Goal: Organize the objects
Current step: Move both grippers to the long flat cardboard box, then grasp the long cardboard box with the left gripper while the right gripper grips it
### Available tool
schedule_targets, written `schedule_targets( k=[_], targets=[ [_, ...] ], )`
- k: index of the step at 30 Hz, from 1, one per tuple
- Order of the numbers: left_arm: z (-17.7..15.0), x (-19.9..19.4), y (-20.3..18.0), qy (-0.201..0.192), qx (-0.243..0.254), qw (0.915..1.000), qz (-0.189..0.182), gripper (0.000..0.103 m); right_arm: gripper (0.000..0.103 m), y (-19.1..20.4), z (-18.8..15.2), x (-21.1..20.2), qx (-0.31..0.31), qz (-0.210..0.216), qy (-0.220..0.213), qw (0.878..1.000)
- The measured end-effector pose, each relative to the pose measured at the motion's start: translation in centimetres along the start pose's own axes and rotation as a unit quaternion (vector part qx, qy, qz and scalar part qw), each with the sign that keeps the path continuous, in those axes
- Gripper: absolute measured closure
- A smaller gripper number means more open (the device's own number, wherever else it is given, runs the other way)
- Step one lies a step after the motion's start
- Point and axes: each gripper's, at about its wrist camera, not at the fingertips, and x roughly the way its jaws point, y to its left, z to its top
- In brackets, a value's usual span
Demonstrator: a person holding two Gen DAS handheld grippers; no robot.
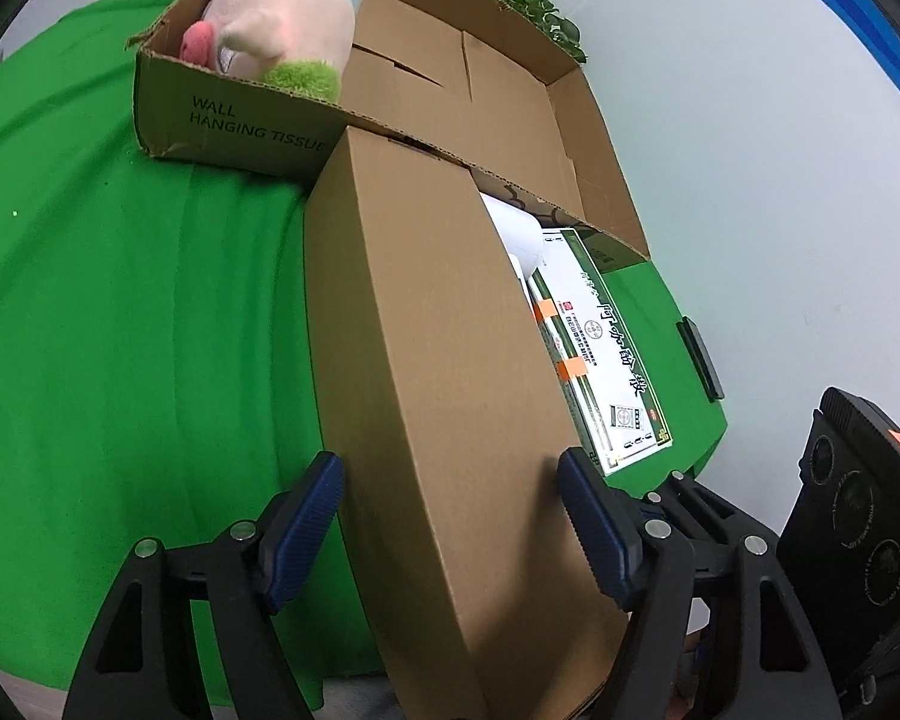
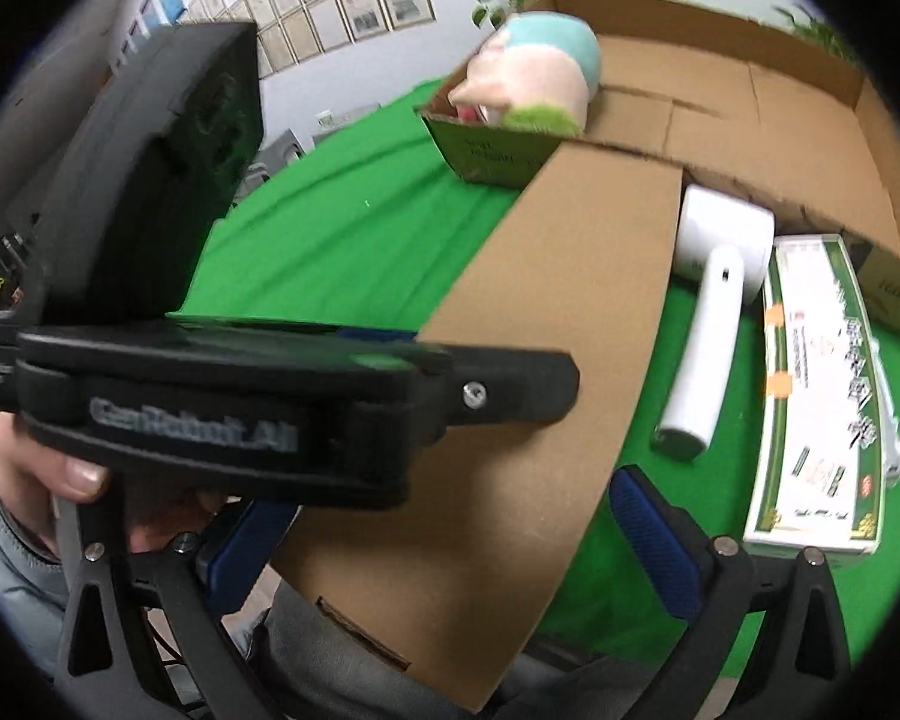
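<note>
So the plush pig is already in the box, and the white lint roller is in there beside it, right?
Not quite. The plush pig is in the box, but the white lint roller lies outside on the green cloth, beside the green-and-white carton, as the right wrist view shows.

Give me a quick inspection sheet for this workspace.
Surface: green cloth over the table.
Job's things: plush toy in the open cardboard box; white handled device and green-white carton lying side by side on the cloth.
Clutter: black flat object at the cloth edge.
Grippers: left gripper straddles the box flap; right gripper open near it.
Cables: nothing seen.
Surroundings: plants, framed wall prints.
</note>
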Motion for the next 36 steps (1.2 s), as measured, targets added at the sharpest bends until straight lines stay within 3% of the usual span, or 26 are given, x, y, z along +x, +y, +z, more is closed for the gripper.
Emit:
schedule_targets(
  k=[15,25,36],
  targets=[
    [-0.9,-0.3,-0.2,0.017,0.002,0.9999,0.002,0.03,0.0,0.5,-0.4,0.8,0.022,-0.026,0.016,0.999],
    [-1.7,-0.6,-0.9,0.018,0.012,0.9997,0.007,0.03,0.006,0.0,-1.2,0.3,0.031,-0.029,-0.002,0.999],
    [-2.3,-1.8,-3.1,-0.016,0.044,0.9981,0.04,0.032,0.01,-0.2,-1.2,-0.4,0.04,-0.03,-0.023,0.999]
  ],
)
